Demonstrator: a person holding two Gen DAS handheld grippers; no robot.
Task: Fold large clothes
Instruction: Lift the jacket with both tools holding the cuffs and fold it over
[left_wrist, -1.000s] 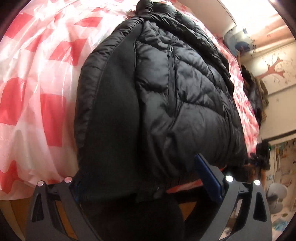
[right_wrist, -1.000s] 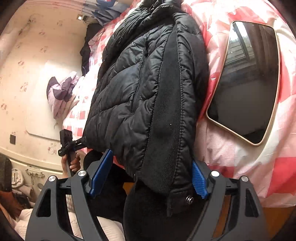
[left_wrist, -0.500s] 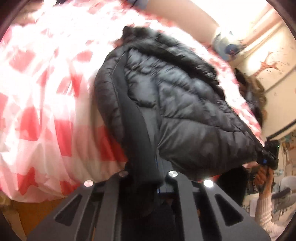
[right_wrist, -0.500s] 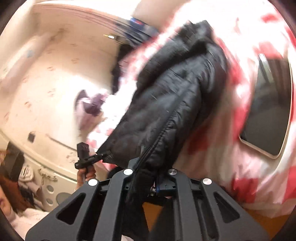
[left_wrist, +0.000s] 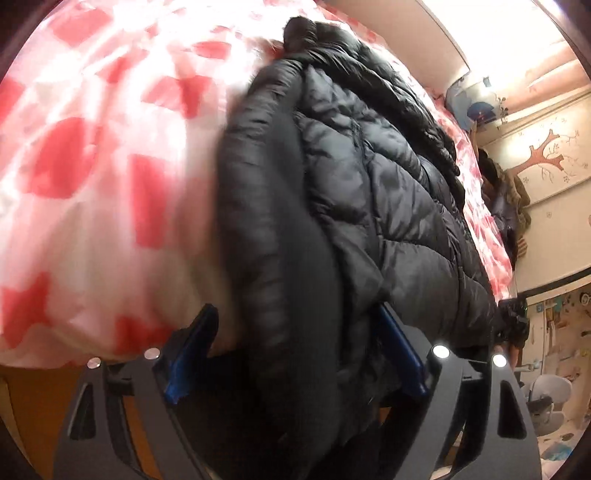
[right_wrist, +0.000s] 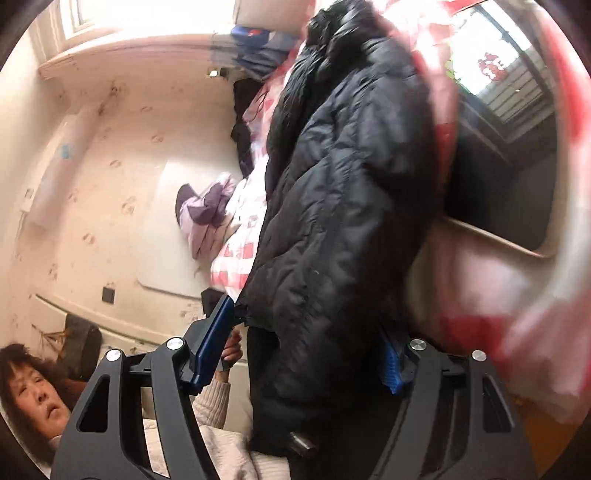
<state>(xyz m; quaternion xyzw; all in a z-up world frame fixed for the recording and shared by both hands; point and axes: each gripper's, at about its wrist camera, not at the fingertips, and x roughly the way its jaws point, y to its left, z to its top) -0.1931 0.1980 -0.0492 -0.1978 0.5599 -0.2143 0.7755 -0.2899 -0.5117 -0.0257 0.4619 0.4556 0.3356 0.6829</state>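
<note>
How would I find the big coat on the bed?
Look for the bed cover with red and white squares. Lying along its edge is the puffy black coat, quilted and shiny. A purple and lilac bundle of clothes lies further off; the coat alone is all black.
</note>
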